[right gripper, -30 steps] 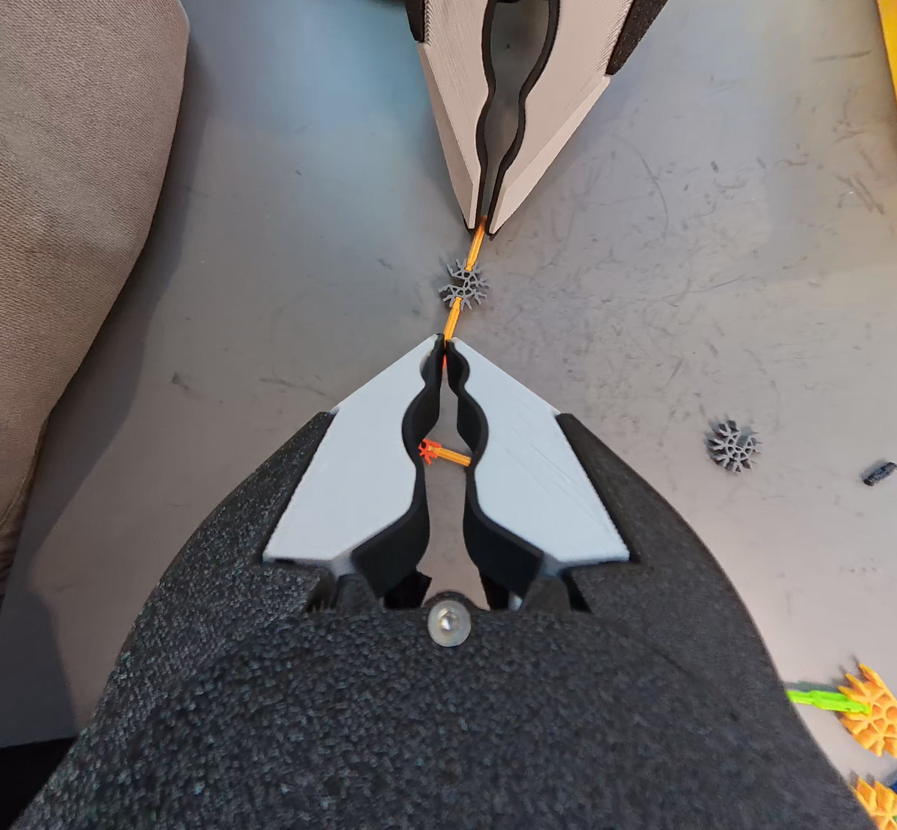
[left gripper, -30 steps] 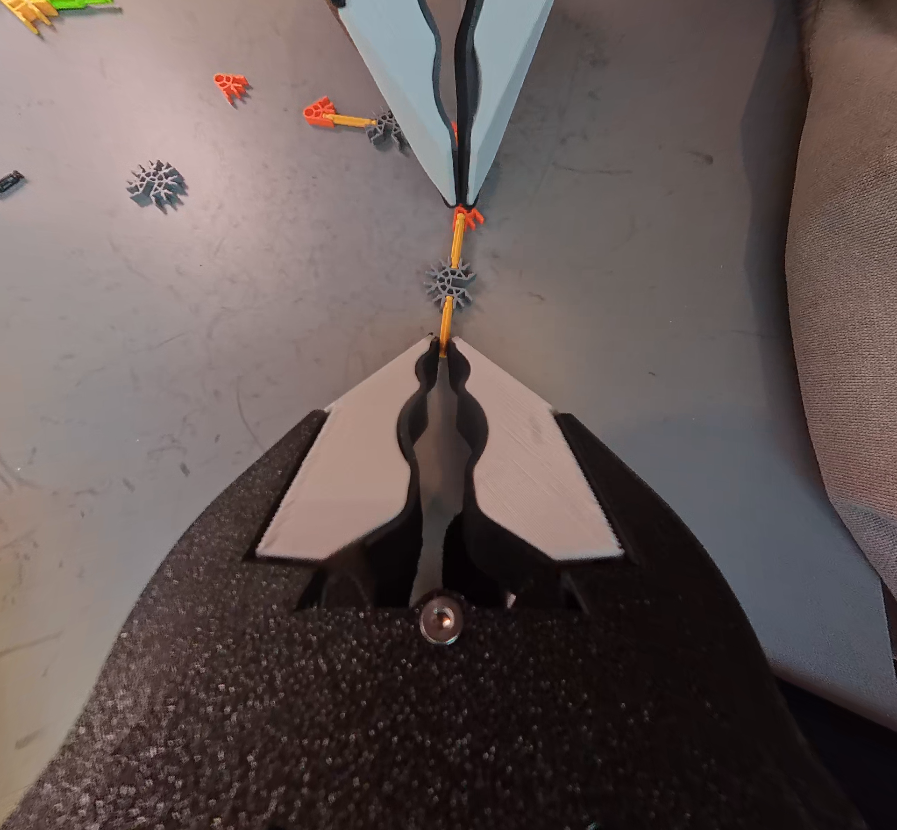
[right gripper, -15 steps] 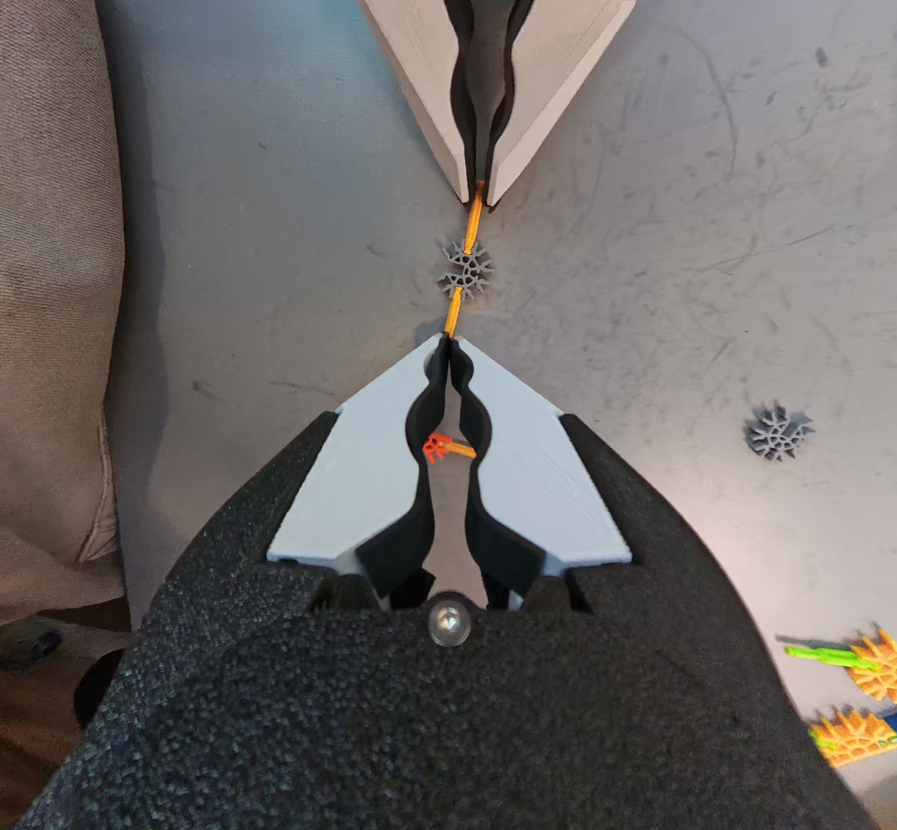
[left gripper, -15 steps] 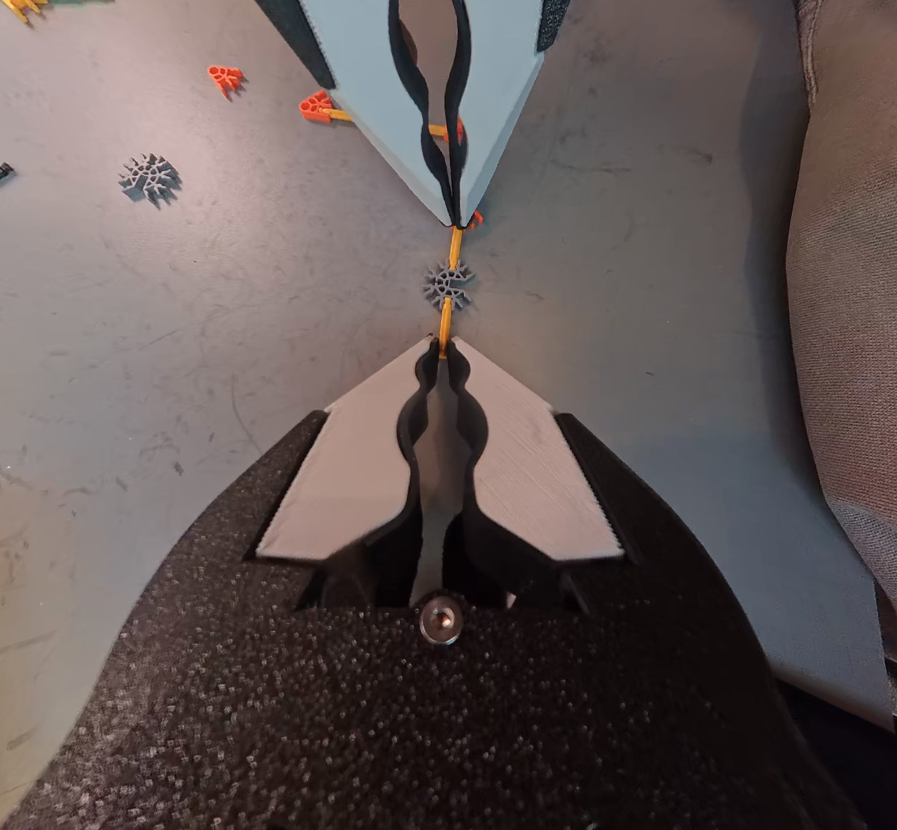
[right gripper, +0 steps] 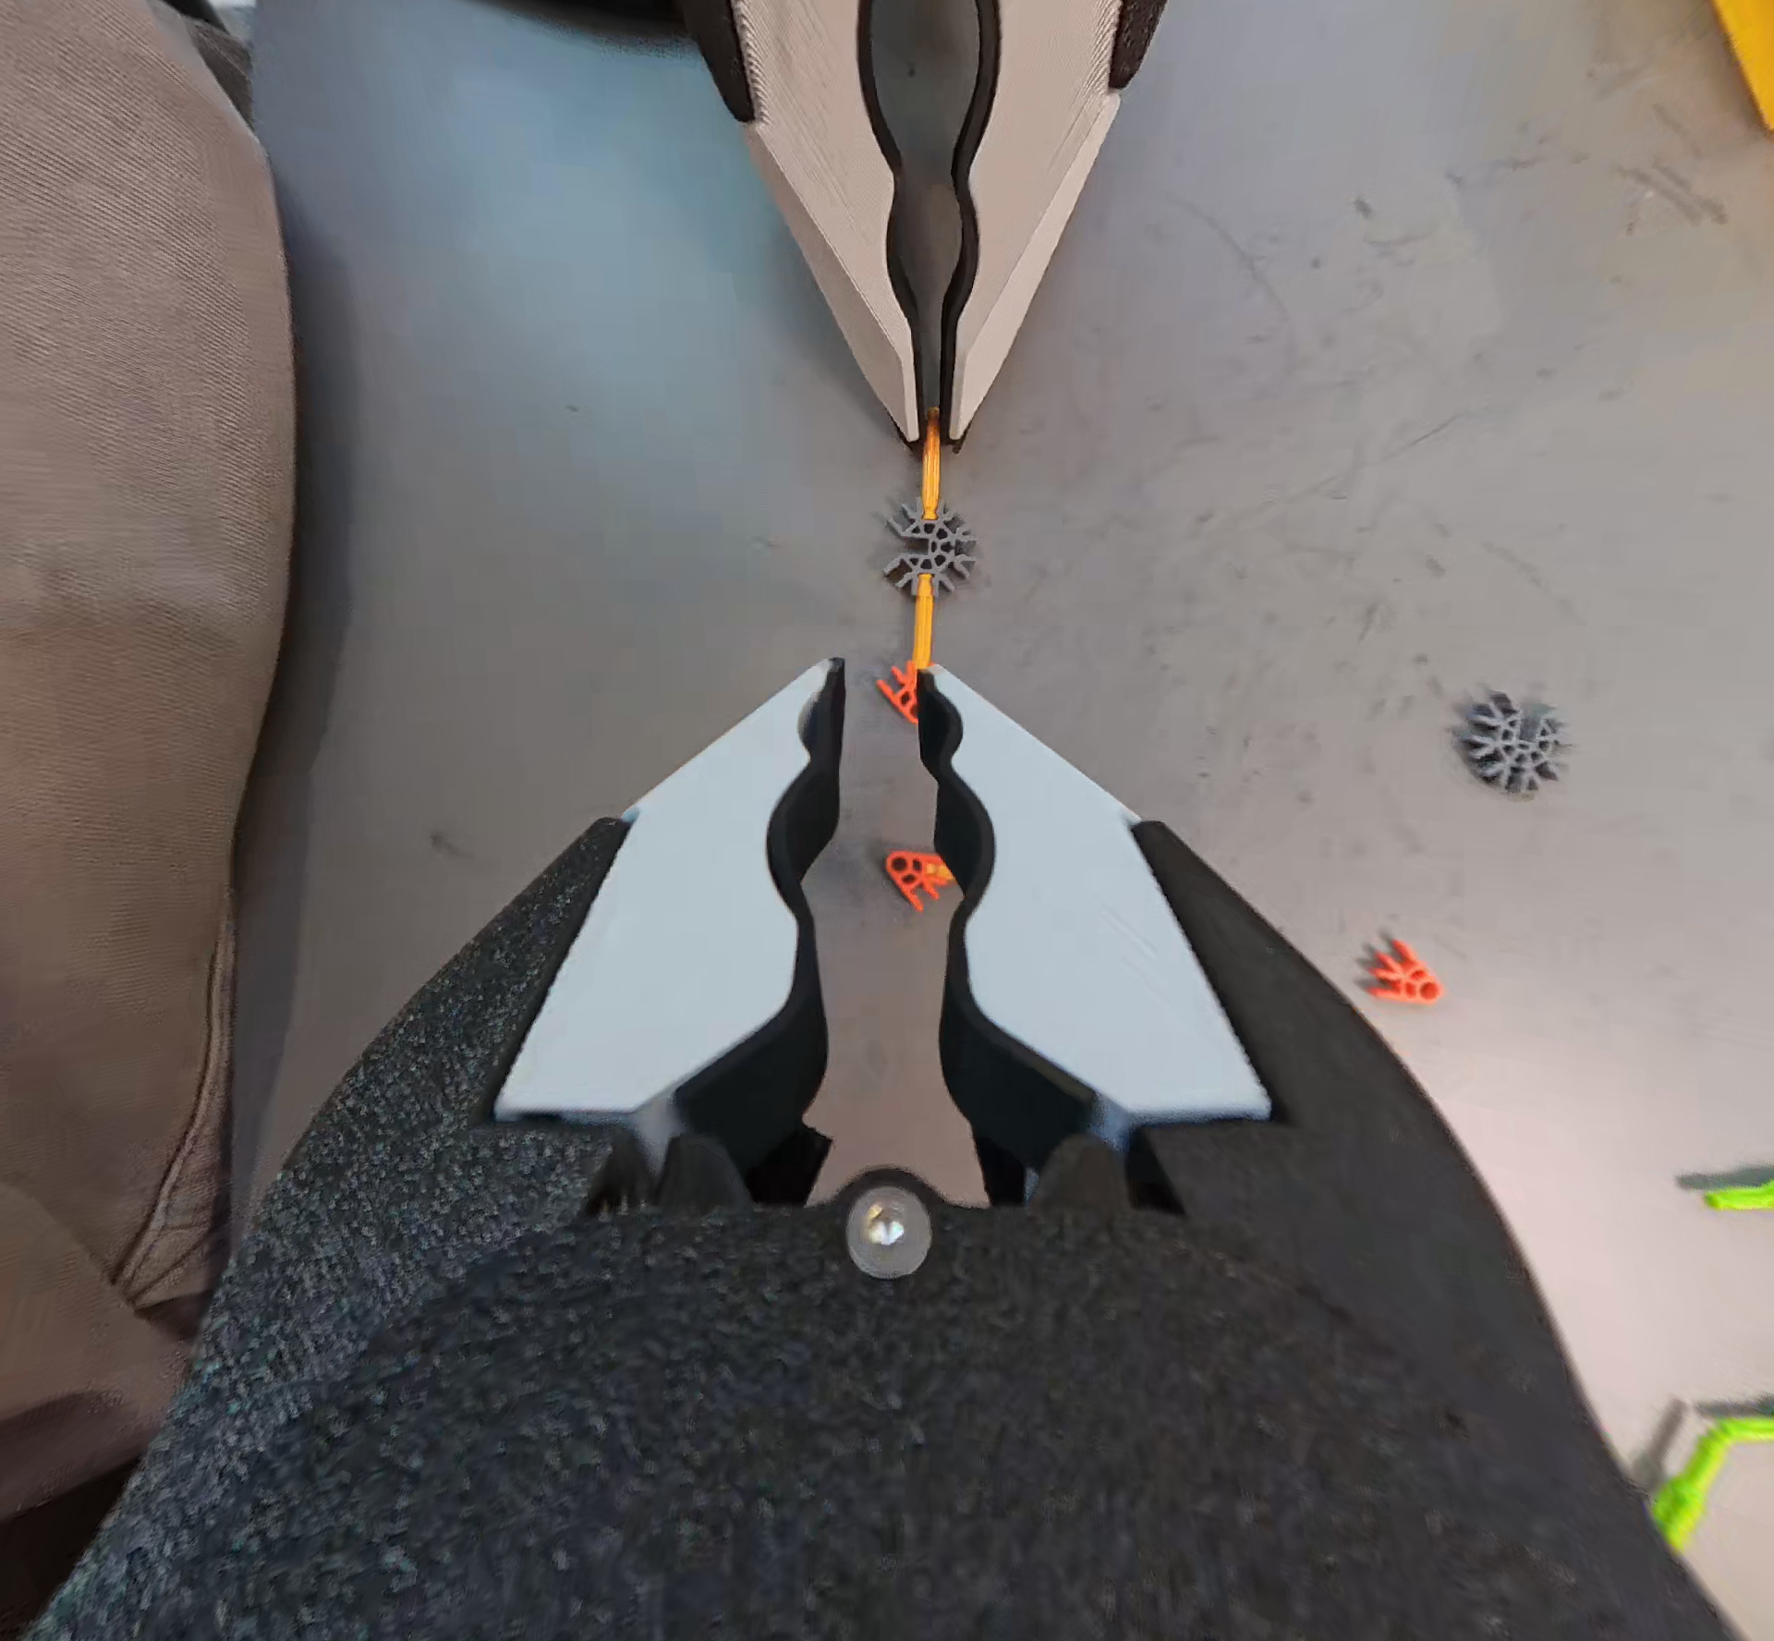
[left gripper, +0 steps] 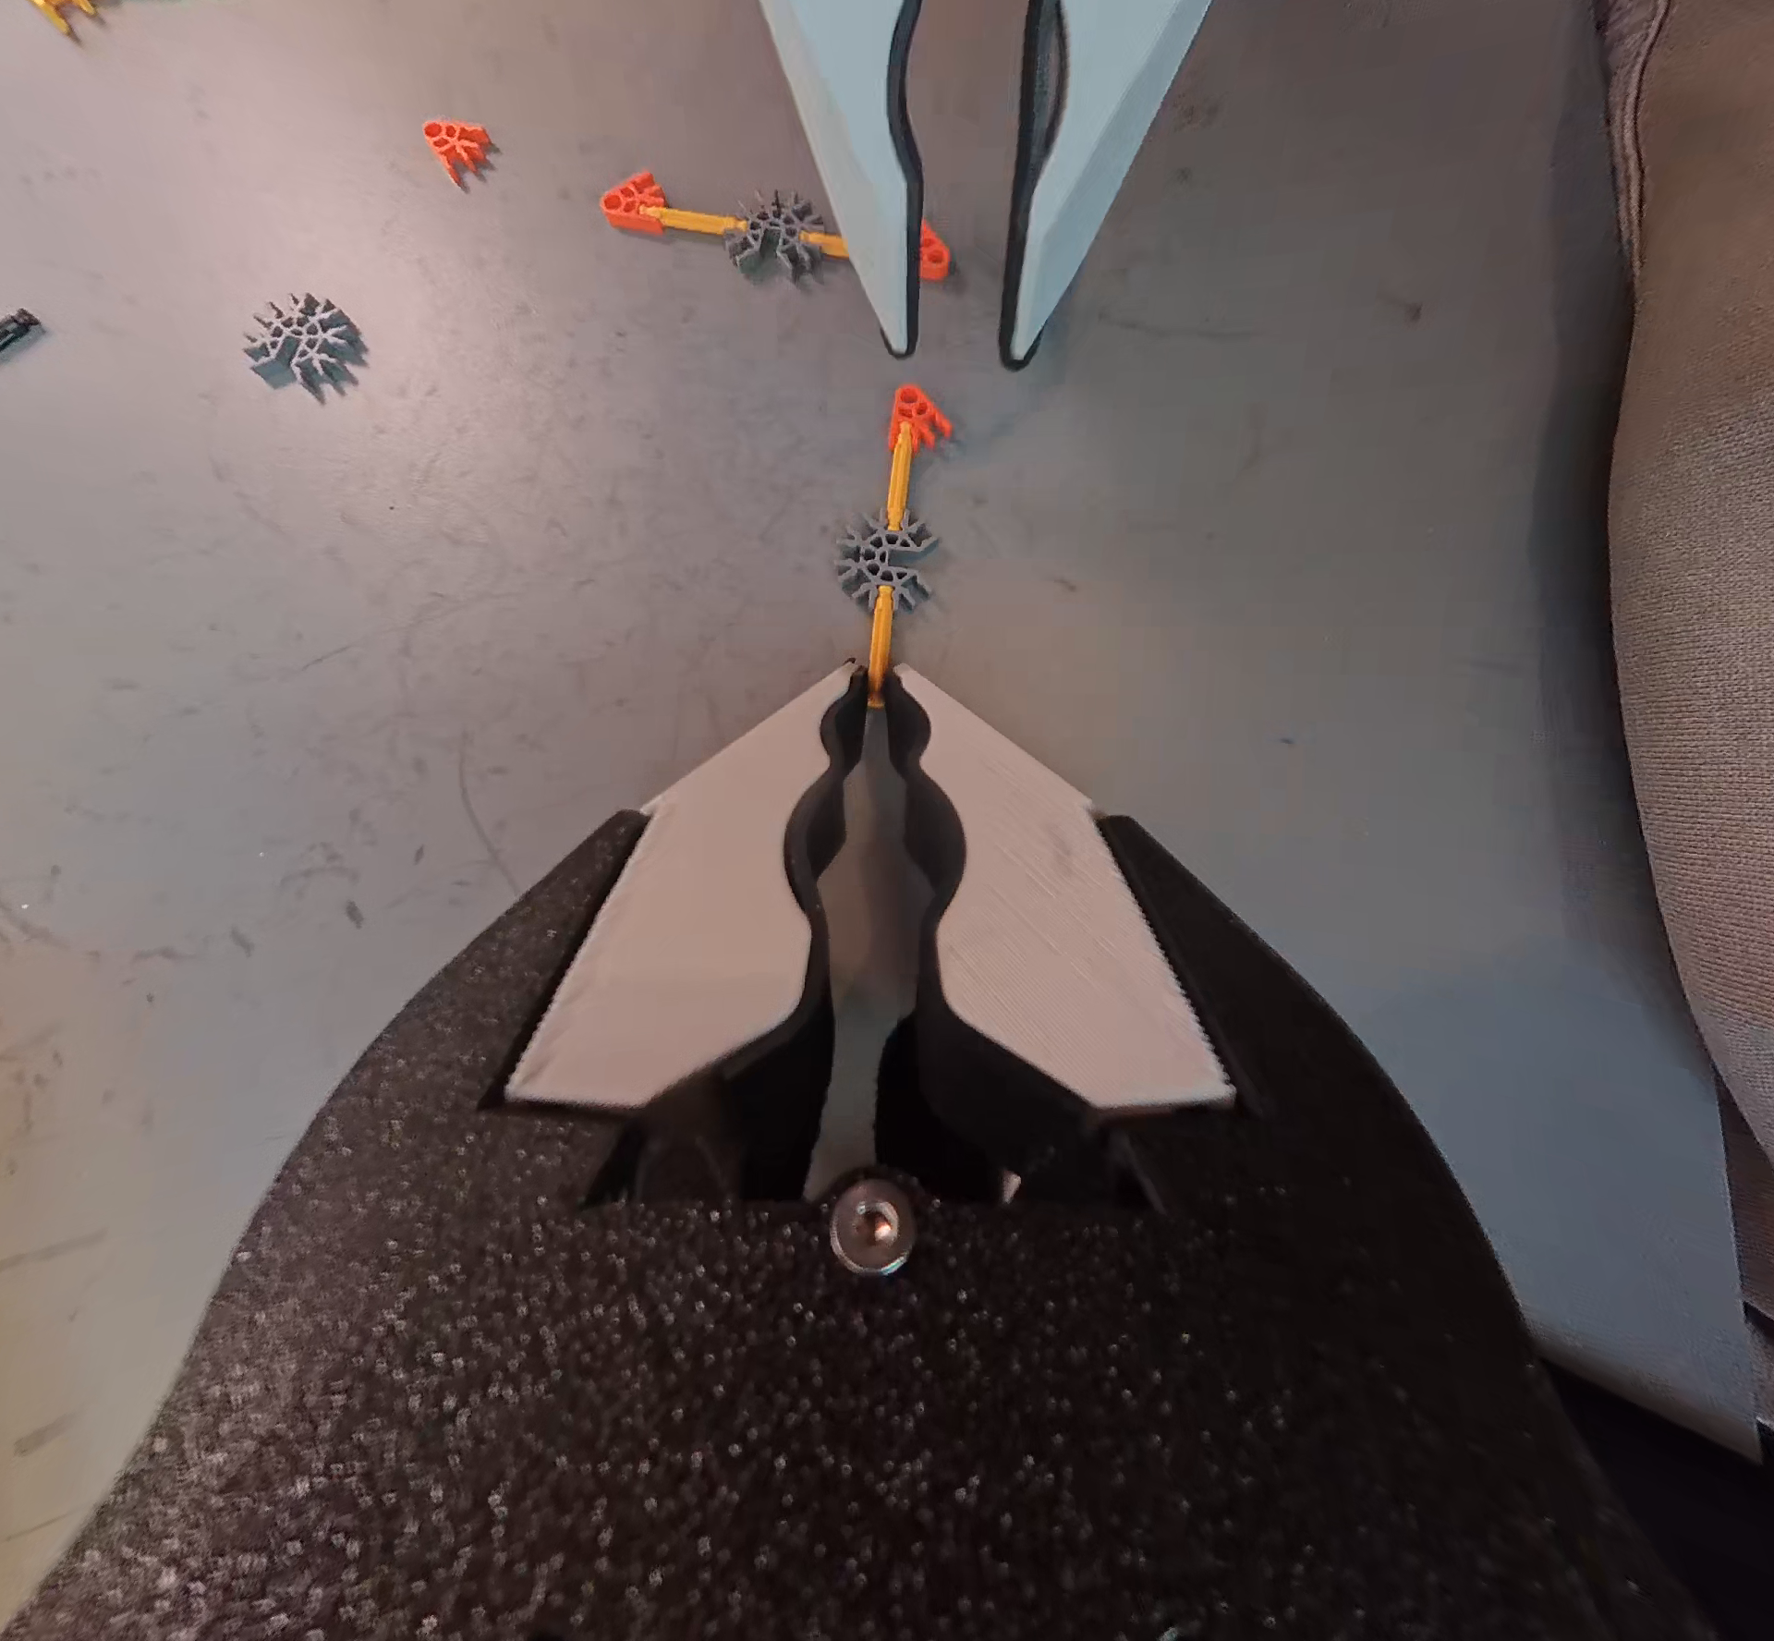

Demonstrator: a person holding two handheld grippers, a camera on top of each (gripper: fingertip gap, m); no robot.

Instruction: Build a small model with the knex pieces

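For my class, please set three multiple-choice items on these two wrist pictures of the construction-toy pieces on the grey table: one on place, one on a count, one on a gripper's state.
1. What does the left gripper grip?
A. the end of a yellow rod
B. a green rod
C. a loose grey connector

2. How many orange connectors does the left wrist view show?
A. two
B. four
C. six

3. How does the right gripper stand?
A. shut on the rod
B. shut on nothing
C. open, fingers apart

Answers:
1 A: its fingertips pinch the yellow rod that leads into the grey connector.
2 B: one loose on the table, two on the lying piece, one on the held piece.
3 C: a clear gap shows between its fingertips, just short of the held piece's orange connector.
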